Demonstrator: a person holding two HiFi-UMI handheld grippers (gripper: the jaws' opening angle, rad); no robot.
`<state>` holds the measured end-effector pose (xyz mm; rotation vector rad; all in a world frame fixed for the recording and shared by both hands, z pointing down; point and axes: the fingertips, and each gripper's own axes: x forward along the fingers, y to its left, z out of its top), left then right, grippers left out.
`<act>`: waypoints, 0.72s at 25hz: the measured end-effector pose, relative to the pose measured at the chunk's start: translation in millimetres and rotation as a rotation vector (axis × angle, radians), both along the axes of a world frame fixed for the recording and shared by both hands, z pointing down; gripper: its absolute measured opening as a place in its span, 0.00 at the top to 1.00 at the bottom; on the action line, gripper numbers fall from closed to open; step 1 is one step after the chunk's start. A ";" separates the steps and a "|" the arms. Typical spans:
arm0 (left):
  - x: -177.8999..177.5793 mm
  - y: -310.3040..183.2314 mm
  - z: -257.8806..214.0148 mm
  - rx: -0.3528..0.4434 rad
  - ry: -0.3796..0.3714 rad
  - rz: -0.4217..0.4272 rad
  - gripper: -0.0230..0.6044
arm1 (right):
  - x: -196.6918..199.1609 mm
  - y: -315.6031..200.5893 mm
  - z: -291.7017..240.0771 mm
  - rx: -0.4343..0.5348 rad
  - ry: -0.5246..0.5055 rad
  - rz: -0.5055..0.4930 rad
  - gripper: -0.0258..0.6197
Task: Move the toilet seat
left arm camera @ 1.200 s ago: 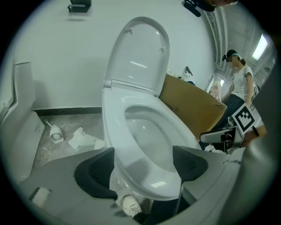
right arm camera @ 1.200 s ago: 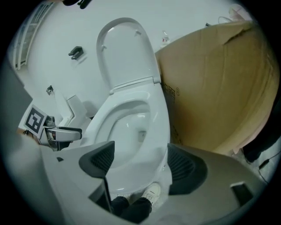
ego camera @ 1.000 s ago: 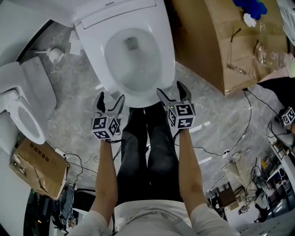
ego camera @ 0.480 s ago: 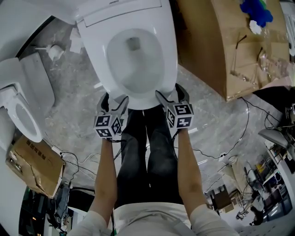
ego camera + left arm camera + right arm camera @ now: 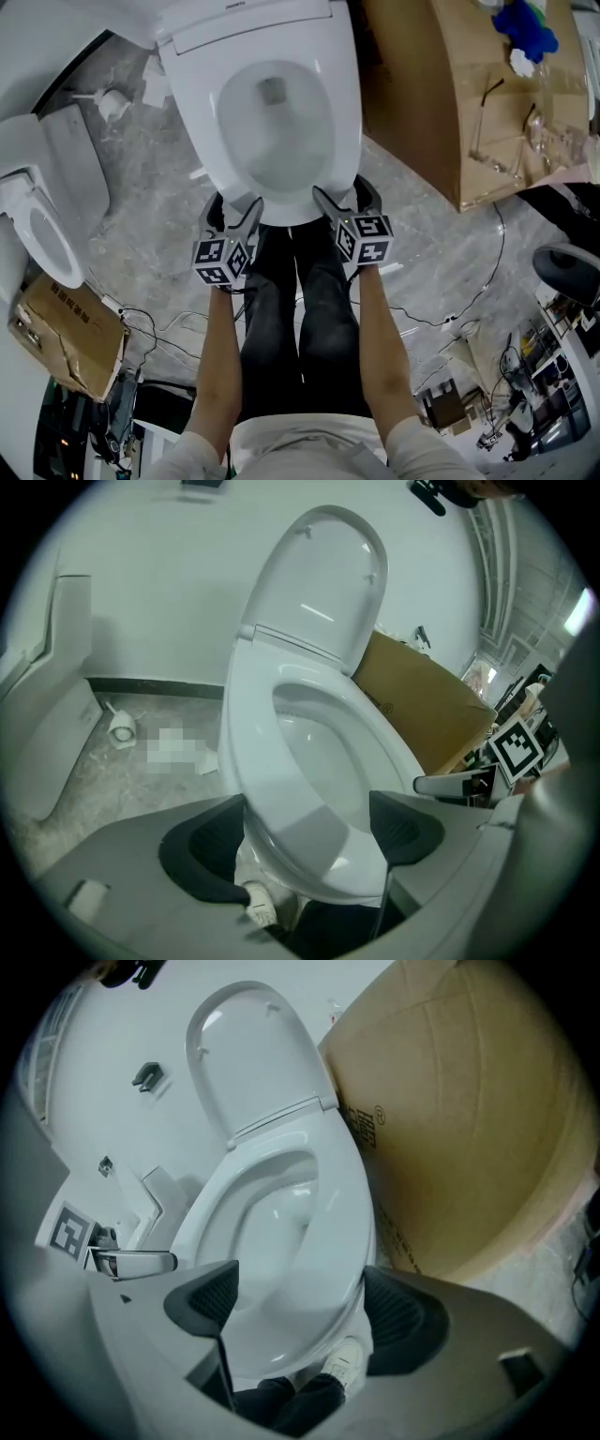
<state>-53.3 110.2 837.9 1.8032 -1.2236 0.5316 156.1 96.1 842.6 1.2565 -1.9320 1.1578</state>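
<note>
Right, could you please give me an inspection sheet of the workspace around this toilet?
Surface: grey marbled floor.
Job's things: toilet seat down on the bowl; lid raised.
Clutter: in the head view, large cardboard box right of the toilet; second toilet and smaller box at the left.
Grippers: left gripper and right gripper both open, fingers either side of the seat's front edge, not clamped.
Cables: black cables trail over the floor at the lower right and lower left.
Surroundings: white wall behind the toilet; person's legs in dark trousers at its front.
</note>
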 end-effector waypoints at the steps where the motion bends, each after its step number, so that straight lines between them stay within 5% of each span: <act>1: -0.1 -0.1 -1.3 0.001 0.002 -0.001 0.31 | -0.1 -0.4 -1.9 0.002 -0.008 0.006 0.31; 18: -1.9 -1.5 -50.7 0.078 0.004 0.018 0.31 | -0.5 -4.6 -59.2 0.095 -0.080 0.036 0.31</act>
